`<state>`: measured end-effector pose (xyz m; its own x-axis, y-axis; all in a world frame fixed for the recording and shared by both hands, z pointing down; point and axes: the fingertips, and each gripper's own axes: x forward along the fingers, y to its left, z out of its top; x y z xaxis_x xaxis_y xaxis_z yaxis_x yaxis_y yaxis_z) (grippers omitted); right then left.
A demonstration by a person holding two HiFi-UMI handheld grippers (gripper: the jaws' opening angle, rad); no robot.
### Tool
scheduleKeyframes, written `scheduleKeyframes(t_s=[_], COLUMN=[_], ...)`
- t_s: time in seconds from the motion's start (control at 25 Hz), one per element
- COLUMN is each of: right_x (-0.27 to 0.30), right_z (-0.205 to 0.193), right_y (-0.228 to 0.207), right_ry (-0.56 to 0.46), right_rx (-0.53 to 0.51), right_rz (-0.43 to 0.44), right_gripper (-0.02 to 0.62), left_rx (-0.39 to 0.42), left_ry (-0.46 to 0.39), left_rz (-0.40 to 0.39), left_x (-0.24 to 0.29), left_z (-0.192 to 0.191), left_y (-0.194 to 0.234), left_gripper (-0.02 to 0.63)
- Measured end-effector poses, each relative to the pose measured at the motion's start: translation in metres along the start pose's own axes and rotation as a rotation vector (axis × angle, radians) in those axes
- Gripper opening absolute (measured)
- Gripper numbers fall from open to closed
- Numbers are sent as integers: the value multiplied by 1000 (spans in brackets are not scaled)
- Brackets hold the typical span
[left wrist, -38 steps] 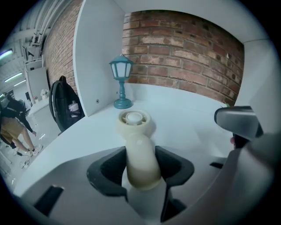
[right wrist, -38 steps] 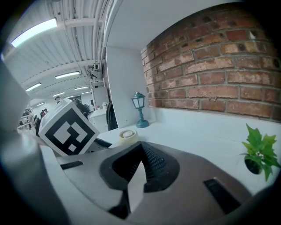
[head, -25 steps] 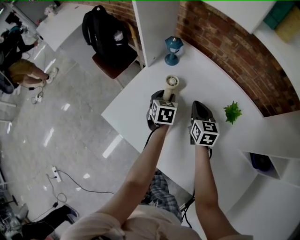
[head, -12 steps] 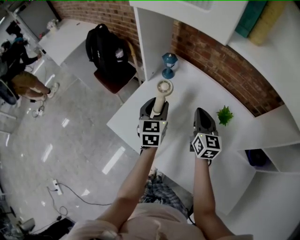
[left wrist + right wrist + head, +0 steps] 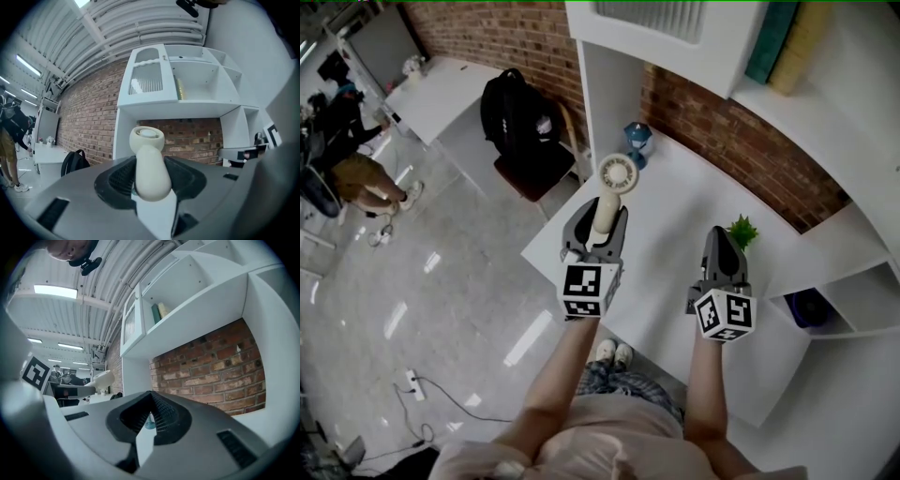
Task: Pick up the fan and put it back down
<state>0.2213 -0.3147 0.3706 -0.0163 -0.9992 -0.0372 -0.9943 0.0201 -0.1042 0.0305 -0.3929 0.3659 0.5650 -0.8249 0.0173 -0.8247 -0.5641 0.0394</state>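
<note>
Bright, even light from ceiling strips (image 5: 55, 291) (fisheye edges curve and darken).

— What is being carried by the white rectangular tabletop (image 5: 670, 246)?
— A small blue footed ornament (image 5: 638, 142) is being borne at its far end, and a little green spiky plant (image 5: 741, 231) is being supported well apart from it.

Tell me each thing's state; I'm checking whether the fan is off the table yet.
fan: gripped by its handle, lifted clear of the table.
left tool: shut on fan.
right tool: shut, empty.
blue lamp: upright on table.
plant: upright on table.
</note>
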Motion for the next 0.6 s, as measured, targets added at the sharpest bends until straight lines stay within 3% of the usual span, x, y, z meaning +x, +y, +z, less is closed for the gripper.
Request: scheduleKeyframes(t_s=[0.32,0.6], right_x=[22,70], right_z=[-17,-80], right_y=[1,-8], right_ry=[43,190], right_rx=[14,44], right_rz=[27,42], right_gripper=[15,15], left_rx=[-17,-51], left_ry=[69,203], left_rz=[-9,-17], left_x=[22,69], left_z=[-29,-103], left_y=[-2,0], left_gripper=[206,206])
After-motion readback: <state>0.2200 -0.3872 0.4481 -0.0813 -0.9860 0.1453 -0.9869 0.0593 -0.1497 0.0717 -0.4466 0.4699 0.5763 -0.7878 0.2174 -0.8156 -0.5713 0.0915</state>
